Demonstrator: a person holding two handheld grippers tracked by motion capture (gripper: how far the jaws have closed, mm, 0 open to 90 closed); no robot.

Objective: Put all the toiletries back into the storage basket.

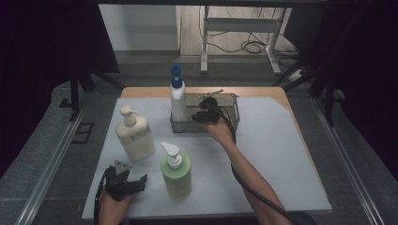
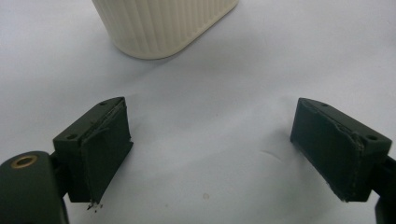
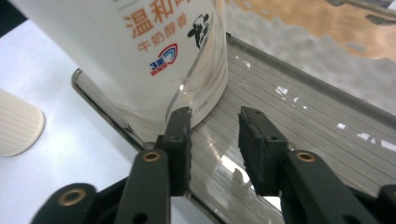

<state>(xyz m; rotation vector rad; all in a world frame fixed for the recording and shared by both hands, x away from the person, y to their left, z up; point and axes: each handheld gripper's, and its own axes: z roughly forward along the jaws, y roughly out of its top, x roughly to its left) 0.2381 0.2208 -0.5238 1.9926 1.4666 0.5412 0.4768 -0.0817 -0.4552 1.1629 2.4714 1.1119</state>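
Jaws of both grippers gape, gripping nothing; three pump bottles: one (image 1: 177,96) in the clear tray (image 1: 232,123), two on the table.

White bottle (image 3: 140,51): we see glossy, smooth plastic with printed lettering.
Cream bottle (image 2: 163,25): we see matt plastic, finely ribbed.
Tray (image 3: 299,126): we see clear, shiny plastic with grooved floor.
Table sheet (image 1: 277,154): we see matt, smooth white.
Tabletop edge (image 1: 145,92): looks like wood.
Right gripper (image 3: 215,140) pads (image 3: 180,149): we see matt, dark, rubbery.
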